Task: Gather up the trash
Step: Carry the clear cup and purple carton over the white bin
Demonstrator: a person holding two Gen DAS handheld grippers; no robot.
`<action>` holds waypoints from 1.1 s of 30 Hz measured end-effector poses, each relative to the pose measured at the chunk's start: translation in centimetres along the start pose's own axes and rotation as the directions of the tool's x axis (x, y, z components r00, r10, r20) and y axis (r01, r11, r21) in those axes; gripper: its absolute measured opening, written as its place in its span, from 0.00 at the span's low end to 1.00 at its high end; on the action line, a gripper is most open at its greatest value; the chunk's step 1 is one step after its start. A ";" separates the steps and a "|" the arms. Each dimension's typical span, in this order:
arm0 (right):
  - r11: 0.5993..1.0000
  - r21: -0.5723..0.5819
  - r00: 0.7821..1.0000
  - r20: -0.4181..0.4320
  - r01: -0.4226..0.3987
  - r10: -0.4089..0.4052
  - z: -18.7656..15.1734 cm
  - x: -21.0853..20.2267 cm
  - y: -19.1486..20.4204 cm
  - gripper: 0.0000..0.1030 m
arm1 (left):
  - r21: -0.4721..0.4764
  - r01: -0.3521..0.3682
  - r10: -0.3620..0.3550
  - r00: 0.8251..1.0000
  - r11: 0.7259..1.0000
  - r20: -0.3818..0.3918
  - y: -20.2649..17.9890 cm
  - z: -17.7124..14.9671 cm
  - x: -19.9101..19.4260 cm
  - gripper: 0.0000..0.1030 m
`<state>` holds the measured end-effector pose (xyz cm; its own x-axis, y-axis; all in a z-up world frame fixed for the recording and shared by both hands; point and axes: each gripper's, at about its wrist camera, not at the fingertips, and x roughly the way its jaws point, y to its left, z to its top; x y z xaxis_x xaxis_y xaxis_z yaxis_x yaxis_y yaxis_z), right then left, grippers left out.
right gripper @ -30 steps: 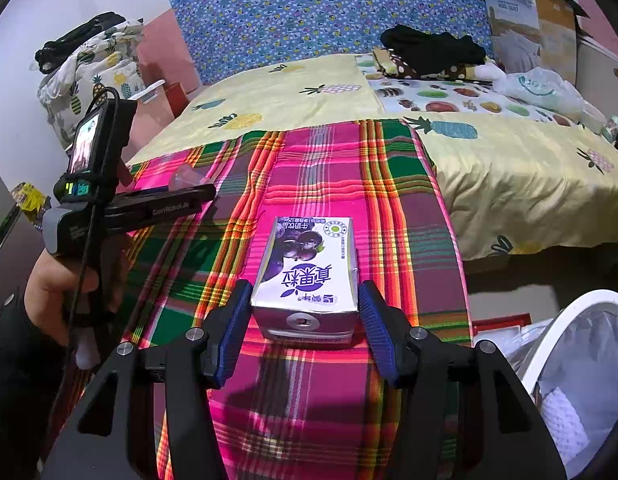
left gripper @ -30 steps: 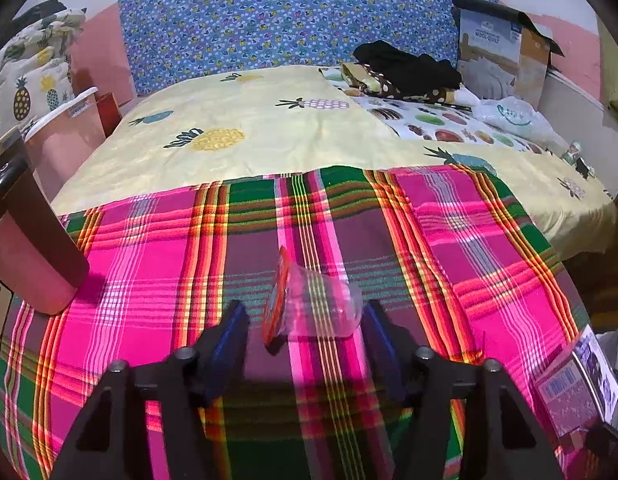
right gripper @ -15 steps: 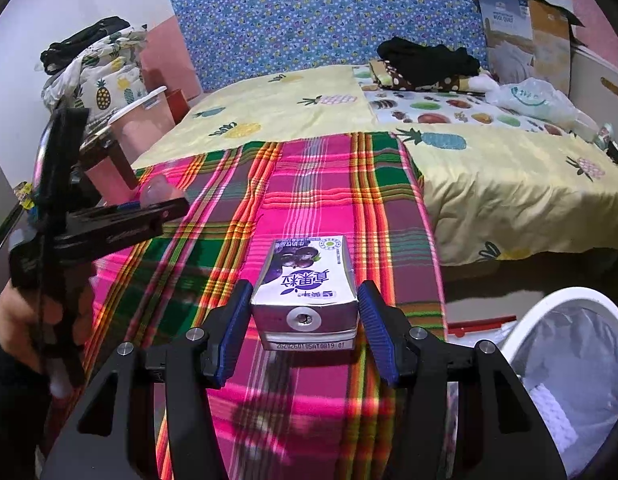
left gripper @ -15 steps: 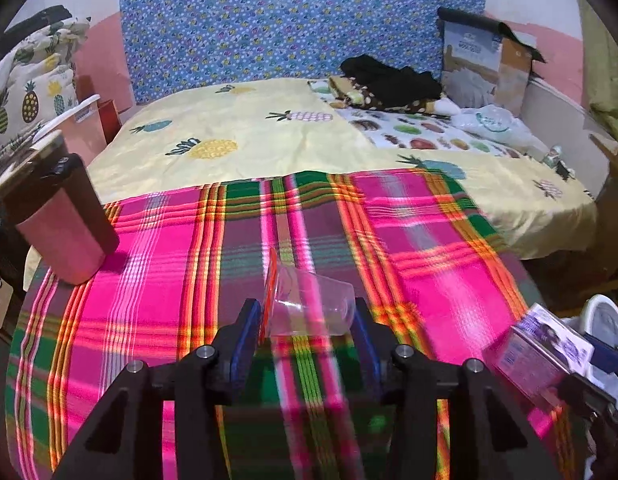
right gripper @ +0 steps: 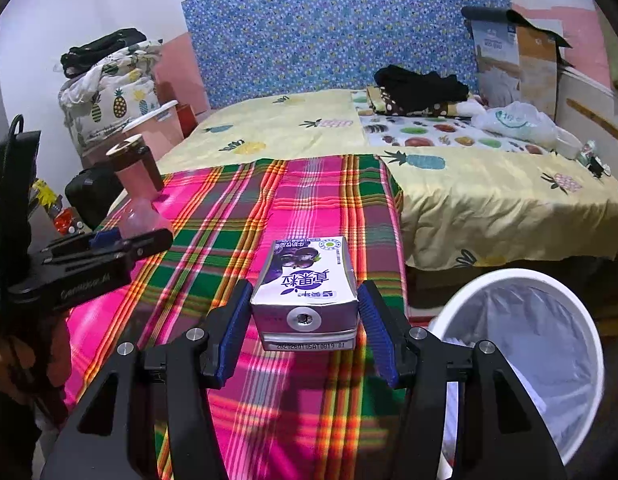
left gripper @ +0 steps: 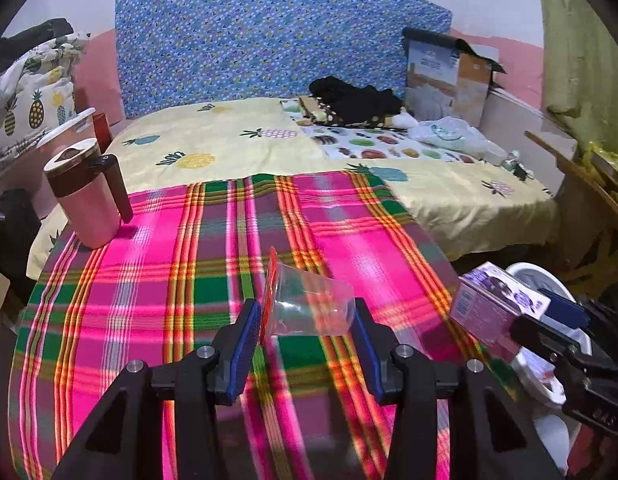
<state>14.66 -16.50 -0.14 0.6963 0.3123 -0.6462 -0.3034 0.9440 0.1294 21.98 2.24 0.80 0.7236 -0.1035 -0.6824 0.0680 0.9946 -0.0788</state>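
A clear plastic cup (left gripper: 313, 304) with a red rim lies on its side between the blue pads of my left gripper (left gripper: 305, 320), which is shut on it above the plaid cloth (left gripper: 181, 280). My right gripper (right gripper: 305, 292) is shut on a purple-and-white drink carton (right gripper: 305, 276), held off the cloth near the table's right edge. The carton (left gripper: 493, 308) also shows at the right of the left wrist view. A white bin (right gripper: 521, 280) with a pale liner stands on the floor, below and right of the carton. The left gripper (right gripper: 109, 240) sits at the left of the right wrist view.
A pink mug with a brown lid (left gripper: 85, 200) stands at the far left corner of the plaid table. Behind the table lies a bed with a yellow pineapple sheet (left gripper: 237, 136), black clothes (left gripper: 353, 100), a plastic bag (left gripper: 449, 132) and a cardboard box (left gripper: 449, 72).
The left jaws narrowed onto the cup, which came up off the cloth and moved back and right. The right gripper rose with the carton; more of the bin shows.
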 end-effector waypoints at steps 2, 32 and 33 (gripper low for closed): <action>1.000 -0.002 1.000 0.008 0.002 -0.002 -0.2 -0.7 0.0 0.54 | -0.002 0.008 -0.008 1.000 1.000 0.006 -0.5 -0.6 -1.2 0.45; 0.999 0.027 0.998 0.057 0.026 -0.027 -3.6 -5.6 -1.5 0.54 | 0.002 0.070 -0.070 0.997 0.998 0.039 -6.2 -6.2 -8.5 0.45; 0.999 0.029 0.998 0.057 0.027 -0.029 -3.6 -5.6 -1.6 0.54 | 0.006 0.071 -0.072 0.997 0.997 0.039 -6.4 -6.1 -8.4 0.45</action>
<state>8.92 -20.16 0.56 0.7407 0.2907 -0.6057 -0.2653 0.9548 0.1338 11.26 -3.35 2.57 0.7429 -0.1740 -0.6463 0.1235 0.9847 -0.1231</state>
